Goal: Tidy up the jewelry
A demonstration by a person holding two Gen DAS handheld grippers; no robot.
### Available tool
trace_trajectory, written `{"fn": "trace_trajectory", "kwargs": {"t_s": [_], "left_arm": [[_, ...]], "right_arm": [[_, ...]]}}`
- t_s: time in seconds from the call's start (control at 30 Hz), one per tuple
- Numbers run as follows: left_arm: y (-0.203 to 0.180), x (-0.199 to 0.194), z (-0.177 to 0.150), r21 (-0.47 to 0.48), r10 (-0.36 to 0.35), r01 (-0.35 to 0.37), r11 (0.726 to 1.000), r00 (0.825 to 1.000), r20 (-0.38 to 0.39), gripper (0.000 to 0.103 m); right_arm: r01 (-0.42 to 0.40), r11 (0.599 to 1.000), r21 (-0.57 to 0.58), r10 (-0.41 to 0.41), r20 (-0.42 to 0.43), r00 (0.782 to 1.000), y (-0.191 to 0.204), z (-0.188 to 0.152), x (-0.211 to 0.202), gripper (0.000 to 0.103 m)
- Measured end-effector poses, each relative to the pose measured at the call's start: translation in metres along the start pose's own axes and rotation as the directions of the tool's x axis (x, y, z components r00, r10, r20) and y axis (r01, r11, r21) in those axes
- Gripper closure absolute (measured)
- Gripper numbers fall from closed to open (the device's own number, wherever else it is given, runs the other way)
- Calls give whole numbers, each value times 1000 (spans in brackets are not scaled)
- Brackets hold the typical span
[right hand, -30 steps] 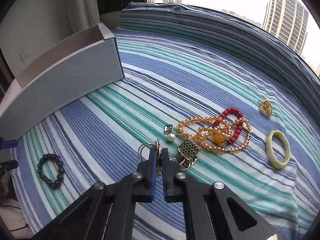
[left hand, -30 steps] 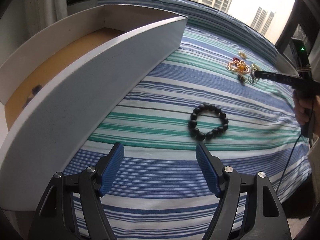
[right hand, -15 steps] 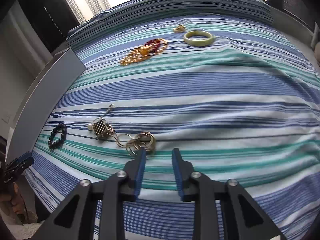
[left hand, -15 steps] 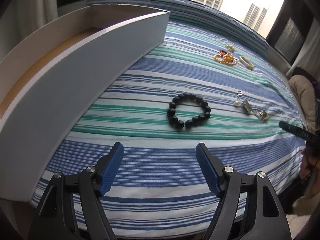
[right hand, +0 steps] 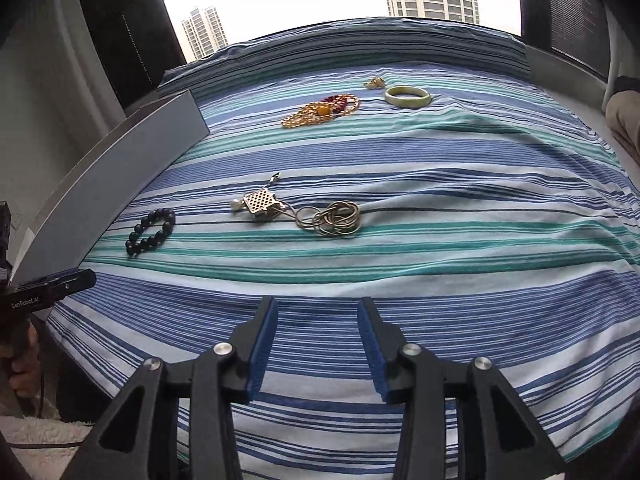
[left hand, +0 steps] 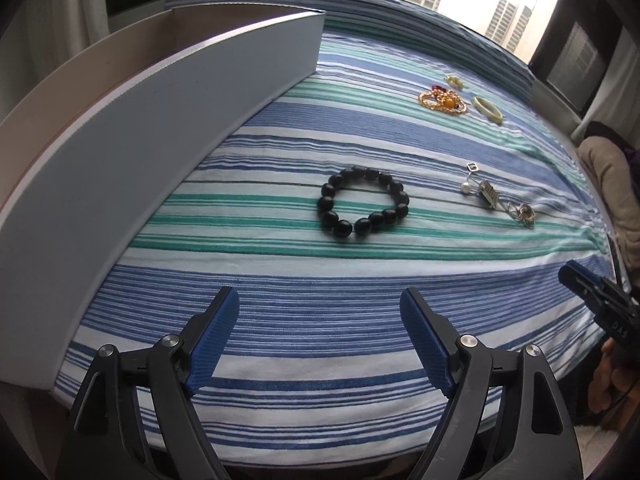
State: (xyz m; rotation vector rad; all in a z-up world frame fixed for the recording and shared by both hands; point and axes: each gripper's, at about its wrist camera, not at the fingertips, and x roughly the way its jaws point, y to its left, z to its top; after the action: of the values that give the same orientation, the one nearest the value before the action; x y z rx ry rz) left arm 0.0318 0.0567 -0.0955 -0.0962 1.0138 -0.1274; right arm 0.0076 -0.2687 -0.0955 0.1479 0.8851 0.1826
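A black bead bracelet (left hand: 363, 207) lies on the striped cloth (left hand: 320, 312), ahead of my open, empty left gripper (left hand: 320, 312); it also shows in the right wrist view (right hand: 151, 231). A gold chain with a lattice pendant and rings (right hand: 298, 213) lies ahead of my open, empty right gripper (right hand: 318, 316); it also shows in the left wrist view (left hand: 498, 200). Further back lie an amber and red bead necklace (right hand: 320, 110), a pale green bangle (right hand: 408, 96) and a small gold piece (right hand: 374, 82). A long white box (left hand: 120, 140) stands at the left.
The striped cloth (right hand: 440, 260) covers a raised surface that ends just before both grippers. The box wall (right hand: 120, 184) runs along the left side. A window with tower blocks is behind. A beige cushion (left hand: 612, 184) lies at the right.
My right gripper dragged the gold chain toward the near edge, let it go, opened and drew back. My left gripper moved back a little and stayed open.
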Motion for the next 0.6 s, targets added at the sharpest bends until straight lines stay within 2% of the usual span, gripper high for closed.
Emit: {"fn": "trace_trajectory", "kwargs": {"t_s": [0.17, 0.27, 0.33, 0.4, 0.5, 0.6], "left_arm": [[0, 3, -2, -3, -2, 2, 1000, 1000, -8, 19], [-4, 3, -1, 11, -17, 17, 1000, 1000, -3, 19], [-10, 2, 2, 43, -35, 34, 998, 999, 9, 19], [-20, -1, 11, 114, -72, 68, 991, 997, 29, 19], [-39, 1, 27, 272, -173, 157, 949, 984, 36, 19], [-56, 15, 38, 423, -212, 181, 888, 977, 28, 21]], "right_arm": [[-41, 998, -55, 43, 30, 999, 23, -2, -4, 61], [-47, 998, -50, 48, 17, 999, 24, -6, -2, 61], [-47, 998, -45, 48, 10, 999, 25, -9, 0, 61], [-47, 998, -43, 47, 5, 999, 24, -12, 0, 61], [-52, 998, -41, 52, 3, 999, 25, -13, -1, 61], [-60, 998, -31, 61, 4, 998, 26, -13, -1, 61]]}}
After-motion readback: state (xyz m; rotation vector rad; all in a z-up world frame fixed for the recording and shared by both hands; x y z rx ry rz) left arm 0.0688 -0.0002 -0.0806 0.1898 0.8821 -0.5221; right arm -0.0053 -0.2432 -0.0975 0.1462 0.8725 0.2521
